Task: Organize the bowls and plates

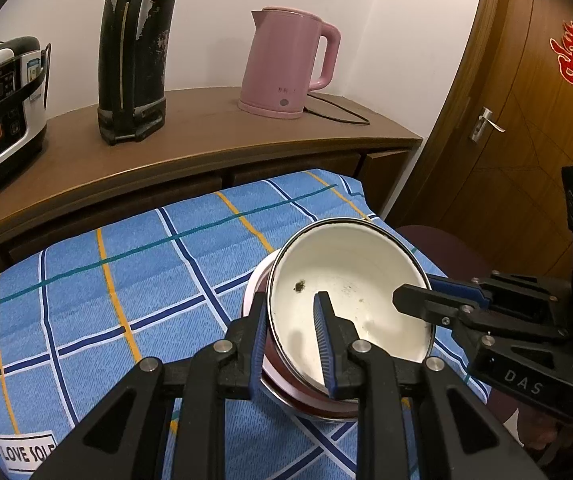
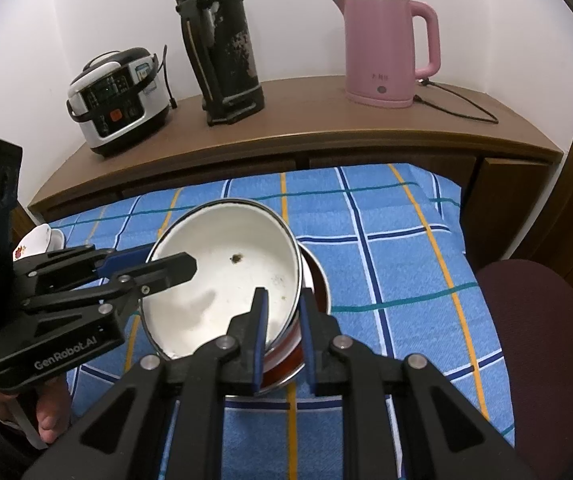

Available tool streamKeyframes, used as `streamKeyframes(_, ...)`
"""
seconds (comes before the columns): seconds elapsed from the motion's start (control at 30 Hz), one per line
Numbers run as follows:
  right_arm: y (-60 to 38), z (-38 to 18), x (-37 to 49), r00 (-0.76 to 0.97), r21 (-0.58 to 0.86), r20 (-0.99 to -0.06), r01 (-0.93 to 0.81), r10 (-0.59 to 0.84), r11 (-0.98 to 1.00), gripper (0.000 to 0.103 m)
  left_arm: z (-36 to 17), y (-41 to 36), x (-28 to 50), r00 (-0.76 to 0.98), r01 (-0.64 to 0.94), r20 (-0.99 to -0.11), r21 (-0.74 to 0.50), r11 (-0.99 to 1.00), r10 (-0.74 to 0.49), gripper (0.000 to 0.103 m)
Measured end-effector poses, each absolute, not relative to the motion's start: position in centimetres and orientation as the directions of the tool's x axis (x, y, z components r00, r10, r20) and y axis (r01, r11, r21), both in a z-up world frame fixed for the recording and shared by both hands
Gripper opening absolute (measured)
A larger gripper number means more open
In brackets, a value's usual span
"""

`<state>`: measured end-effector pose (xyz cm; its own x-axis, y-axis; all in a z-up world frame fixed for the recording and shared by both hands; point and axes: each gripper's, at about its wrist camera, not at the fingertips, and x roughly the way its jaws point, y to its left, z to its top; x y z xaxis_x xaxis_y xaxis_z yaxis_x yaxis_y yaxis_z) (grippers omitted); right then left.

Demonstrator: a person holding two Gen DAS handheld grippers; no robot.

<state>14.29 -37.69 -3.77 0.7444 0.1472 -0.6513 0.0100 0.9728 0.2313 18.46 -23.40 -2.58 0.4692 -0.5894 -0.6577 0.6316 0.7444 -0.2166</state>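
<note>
While we grip from both sides, the scene reads:
Tabletop (image 1: 86, 280): checked blue cloth, tag reads "LOVE SOLE".
Bowl (image 1: 346, 280): white enamel, tilted, mouth toward our cameras, nested in a red bowl (image 2: 282, 372).
Left gripper (image 1: 291, 344): fingers clamped on the rim, marked "GenRobot.AI".
Right gripper (image 2: 282, 334): likewise, marked "DAS".

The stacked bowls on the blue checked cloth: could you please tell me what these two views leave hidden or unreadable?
- Lower bowl: both views, mostly covered by the white enamel bowl; its inside is unseen.
- Left gripper and right gripper: each straddles the white bowl's rim, but pad contact is hidden by the wall.
- Floral dish: right wrist view, blocked by the left gripper.
- Pink kettle: label too small.
</note>
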Motion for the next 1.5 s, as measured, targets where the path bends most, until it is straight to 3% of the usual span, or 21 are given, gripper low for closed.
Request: streamKeyframes(1.5,-37.5,-4.6,14.3,0.734,0.195,-0.668,0.014,0.123,0.981,0.017,-3.2,-23.8,18.1,0.465,0.648,-0.669,-0.19,0.738,-0.58,0.025)
